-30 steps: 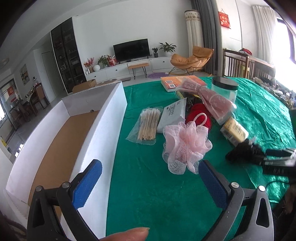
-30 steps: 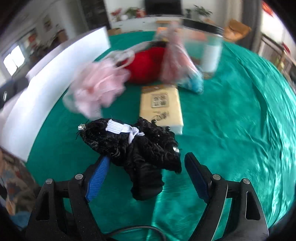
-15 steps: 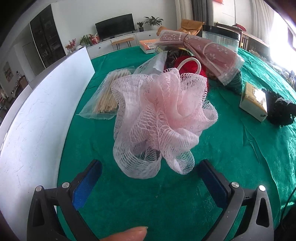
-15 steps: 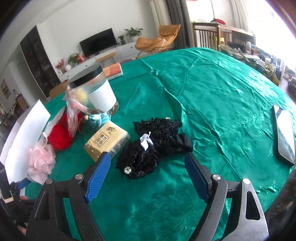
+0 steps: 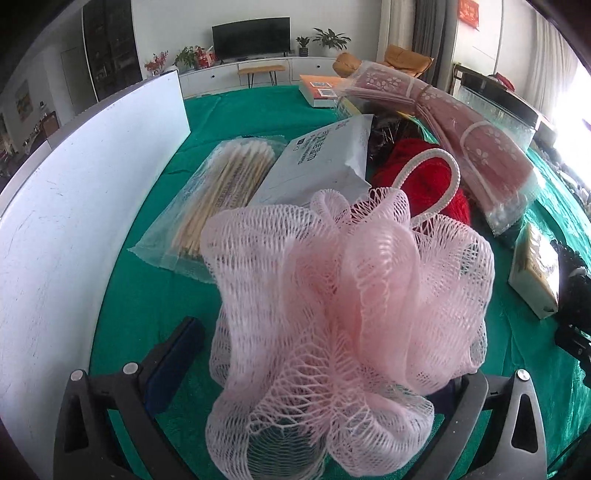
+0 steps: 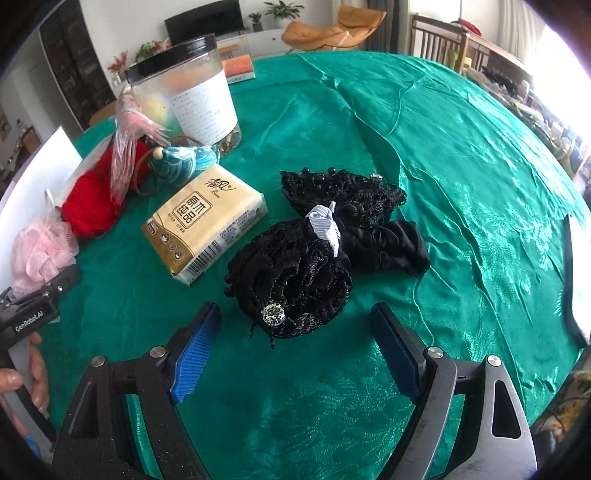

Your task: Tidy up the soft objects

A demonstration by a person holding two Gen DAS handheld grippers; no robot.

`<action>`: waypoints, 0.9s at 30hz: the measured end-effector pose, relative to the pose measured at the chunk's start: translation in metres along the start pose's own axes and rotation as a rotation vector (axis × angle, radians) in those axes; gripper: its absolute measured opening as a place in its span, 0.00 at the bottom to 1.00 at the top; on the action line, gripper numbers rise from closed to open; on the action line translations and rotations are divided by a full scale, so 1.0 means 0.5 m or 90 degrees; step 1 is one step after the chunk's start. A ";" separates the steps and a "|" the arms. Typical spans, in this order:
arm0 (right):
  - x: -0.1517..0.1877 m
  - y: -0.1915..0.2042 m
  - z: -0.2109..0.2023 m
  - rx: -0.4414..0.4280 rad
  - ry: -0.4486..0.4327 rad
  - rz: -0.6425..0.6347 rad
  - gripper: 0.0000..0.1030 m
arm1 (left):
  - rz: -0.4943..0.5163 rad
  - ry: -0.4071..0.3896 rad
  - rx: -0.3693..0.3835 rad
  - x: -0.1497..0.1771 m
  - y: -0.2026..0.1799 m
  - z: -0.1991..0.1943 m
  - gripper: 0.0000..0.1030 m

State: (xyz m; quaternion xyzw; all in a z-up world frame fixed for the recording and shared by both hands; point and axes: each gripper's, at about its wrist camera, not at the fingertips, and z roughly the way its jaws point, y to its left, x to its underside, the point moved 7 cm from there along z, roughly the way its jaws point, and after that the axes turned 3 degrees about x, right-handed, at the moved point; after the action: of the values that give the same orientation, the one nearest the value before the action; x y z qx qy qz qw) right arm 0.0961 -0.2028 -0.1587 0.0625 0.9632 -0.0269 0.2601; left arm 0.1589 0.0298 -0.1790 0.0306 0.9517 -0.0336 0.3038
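Both claws have closed in: our left claw (image 5: 314, 373) now straddles the pink mesh pouf (image 5: 343, 317) unclamped, our right claw (image 6: 295, 350) gapes empty before the black lace bundle (image 6: 295, 280).

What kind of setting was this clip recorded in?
Most likely a home living and dining room: a television on a long white cabinet, an orange lounge chair and potted plants lie beyond the green-clothed table.
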 end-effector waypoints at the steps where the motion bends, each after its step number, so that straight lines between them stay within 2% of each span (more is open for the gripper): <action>1: 0.001 0.004 0.002 0.015 0.002 -0.011 0.83 | 0.000 0.000 0.000 0.000 0.000 0.000 1.00; 5: 0.000 0.005 0.003 0.017 -0.002 -0.012 0.86 | 0.000 0.000 0.000 -0.001 0.001 0.000 1.00; 27: 0.002 0.008 0.003 0.018 -0.002 -0.012 0.86 | 0.000 0.000 0.000 -0.001 0.002 0.000 1.00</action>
State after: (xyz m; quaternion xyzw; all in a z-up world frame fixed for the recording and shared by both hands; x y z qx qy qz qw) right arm 0.0965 -0.1988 -0.1605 0.0572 0.9628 -0.0433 0.2606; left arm 0.1593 0.0308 -0.1787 0.0307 0.9516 -0.0333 0.3041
